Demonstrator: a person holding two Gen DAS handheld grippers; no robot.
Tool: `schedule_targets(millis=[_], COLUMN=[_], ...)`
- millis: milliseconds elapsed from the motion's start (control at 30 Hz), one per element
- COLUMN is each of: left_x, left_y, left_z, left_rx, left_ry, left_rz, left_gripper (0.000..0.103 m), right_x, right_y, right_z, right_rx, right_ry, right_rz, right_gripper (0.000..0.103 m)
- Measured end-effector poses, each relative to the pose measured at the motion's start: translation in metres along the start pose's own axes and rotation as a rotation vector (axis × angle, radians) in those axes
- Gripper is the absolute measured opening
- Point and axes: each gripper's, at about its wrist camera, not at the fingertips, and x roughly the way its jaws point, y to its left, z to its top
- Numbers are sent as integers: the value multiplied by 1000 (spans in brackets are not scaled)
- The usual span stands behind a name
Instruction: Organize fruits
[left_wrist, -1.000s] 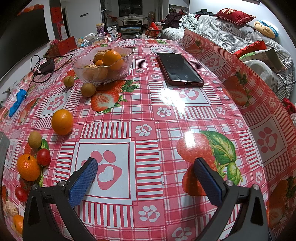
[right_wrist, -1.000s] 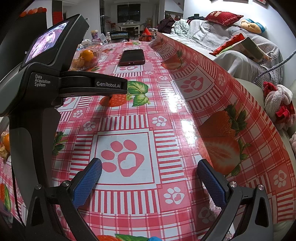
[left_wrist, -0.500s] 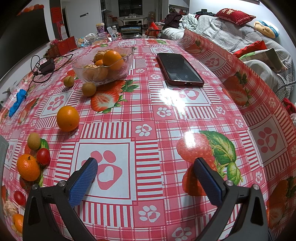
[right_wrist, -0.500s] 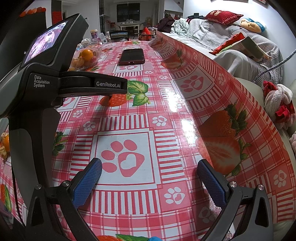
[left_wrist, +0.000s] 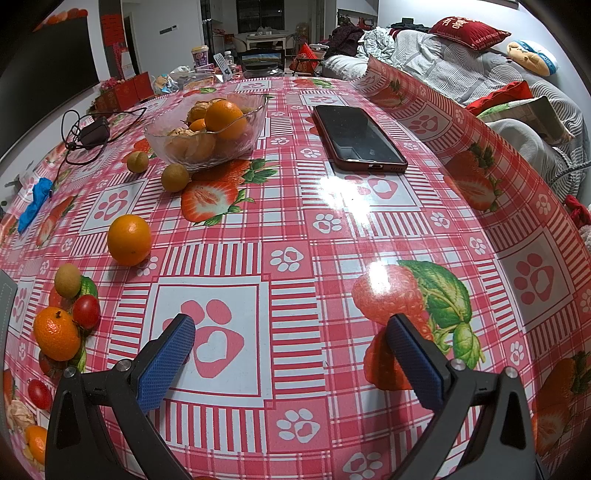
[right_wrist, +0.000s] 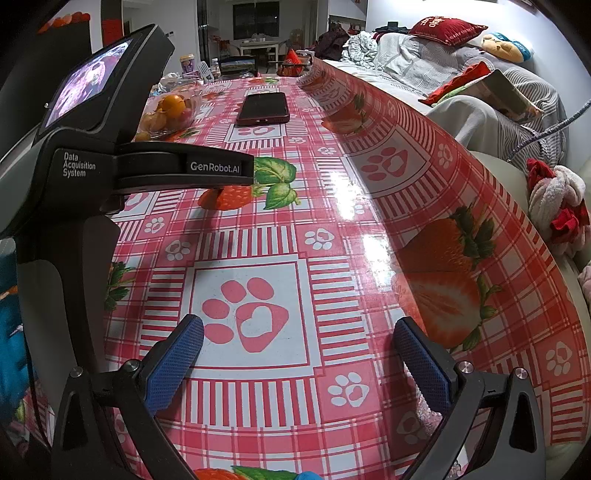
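One round glossy orange (left_wrist: 129, 240), glass bowl (left_wrist: 207, 134) heaped

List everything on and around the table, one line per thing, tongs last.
glass bowl: one, clear, far left, holding oranges
loose orange: one, orange, left of centre on the cloth
small round fruits: two yellow-brown by the bowl, a third at the left edge
mandarin: one, orange, near left edge
cherry tomato: one, red, touching the mandarin
phone: one, dark with red case, far centre
charger with cable: one, black, far left
tablecloth: one, red-white check with paws and strawberries
left tongs: open, empty
right tongs: open, empty
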Motion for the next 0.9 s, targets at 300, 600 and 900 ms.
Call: schedule_targets(millis=[300,600,900], left_x=[0,-18,-121], left_y=[0,9,90], left_z=[0,-7,-39], left_rx=[0,58,120], left_ry=[0,67,-15], left_rz=[0,-63,-84], left_gripper=[103,103,103], right_x=[0,0,3], right_y=[0,0,1], right_z=[0,0,3], right_rx=[-2,-1,-13], right_ry=[-8,10,34], right_rz=[3,12,6], right_gripper=[103,103,103])
